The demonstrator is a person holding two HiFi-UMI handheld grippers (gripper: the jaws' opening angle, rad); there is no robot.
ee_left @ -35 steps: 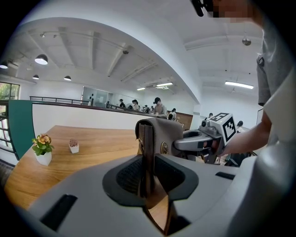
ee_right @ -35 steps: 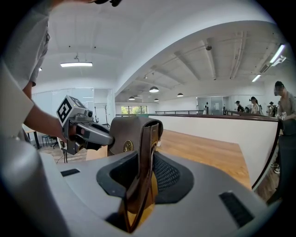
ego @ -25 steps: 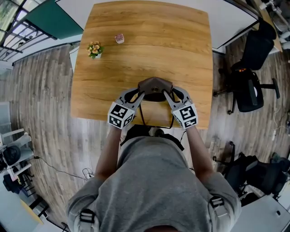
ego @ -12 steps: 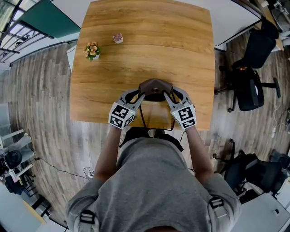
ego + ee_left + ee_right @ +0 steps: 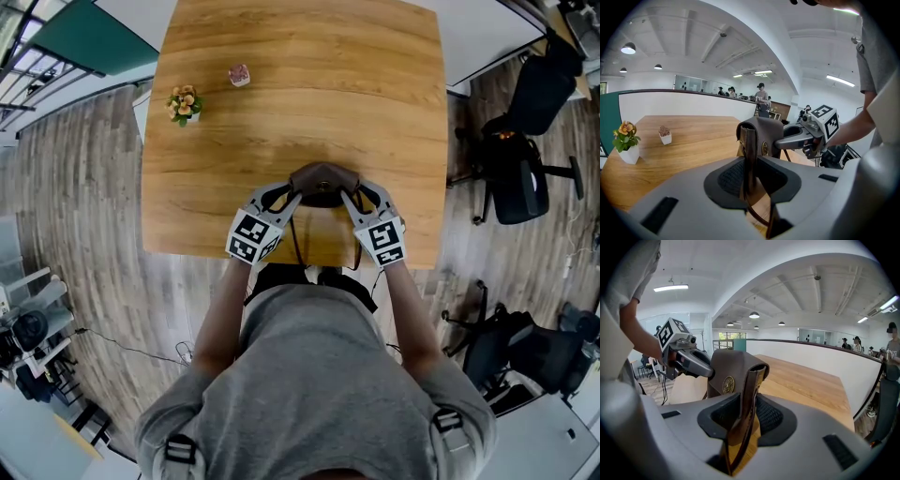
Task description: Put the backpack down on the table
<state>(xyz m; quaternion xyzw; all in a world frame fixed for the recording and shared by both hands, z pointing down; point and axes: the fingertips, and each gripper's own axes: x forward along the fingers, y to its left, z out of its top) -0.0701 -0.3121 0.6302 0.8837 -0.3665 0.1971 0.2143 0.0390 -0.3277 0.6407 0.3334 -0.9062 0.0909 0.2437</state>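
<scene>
At table edge, backpack hardly shifted; left gripper, right gripper still clamp straps.

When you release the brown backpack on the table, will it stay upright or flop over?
Probably floppy: its thin strap curves loosely below the left gripper. The backpack looks small and narrow, so it may tip once released. Its leather-like surface seems smooth, perhaps slippery.

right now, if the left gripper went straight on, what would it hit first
The backpack, whose strap the left gripper's jaws clamp; just beyond, probably the right gripper, though depth is unclear.
</scene>
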